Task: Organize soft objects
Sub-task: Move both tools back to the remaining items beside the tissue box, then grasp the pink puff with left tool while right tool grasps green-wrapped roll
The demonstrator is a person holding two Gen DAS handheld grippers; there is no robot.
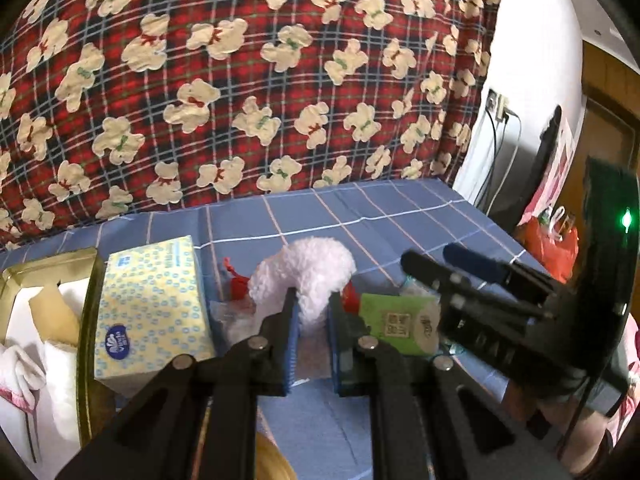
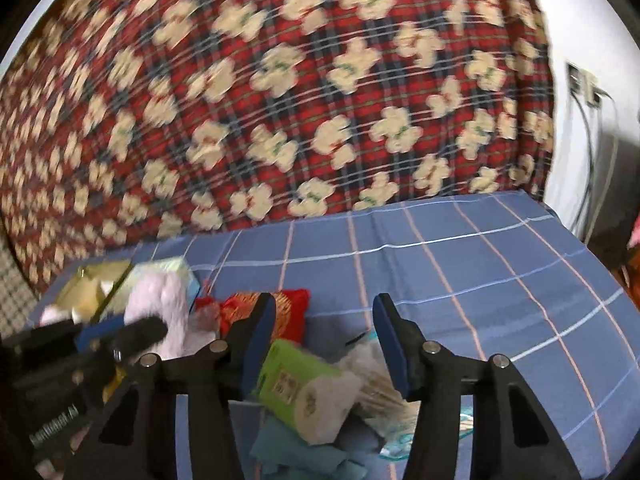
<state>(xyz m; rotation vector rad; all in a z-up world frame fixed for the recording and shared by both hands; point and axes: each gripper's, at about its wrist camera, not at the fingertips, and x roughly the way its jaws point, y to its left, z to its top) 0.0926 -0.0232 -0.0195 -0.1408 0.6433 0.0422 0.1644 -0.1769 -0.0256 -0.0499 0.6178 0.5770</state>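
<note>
White fluffy plush (image 1: 308,276) pinched in left claw (image 1: 311,312), jaws nearly closed on its lower part, held just above the blue checked bed sheet (image 1: 400,208). Yellow tissue box (image 1: 152,308) just left of it; gold box (image 1: 86,320) with white cloth inside further left. Green-wrapped tissue roll (image 2: 304,384) lies on the sheet between the right claw's (image 2: 324,340) pads, jaws half-wide, not pressing on it. Red embroidered pouch (image 2: 288,312) behind the roll, crinkled clear plastic beside it. Teal cloth (image 2: 296,452) below the roll. Red plaid bear-print quilt (image 1: 240,80) piled behind everything.
</note>
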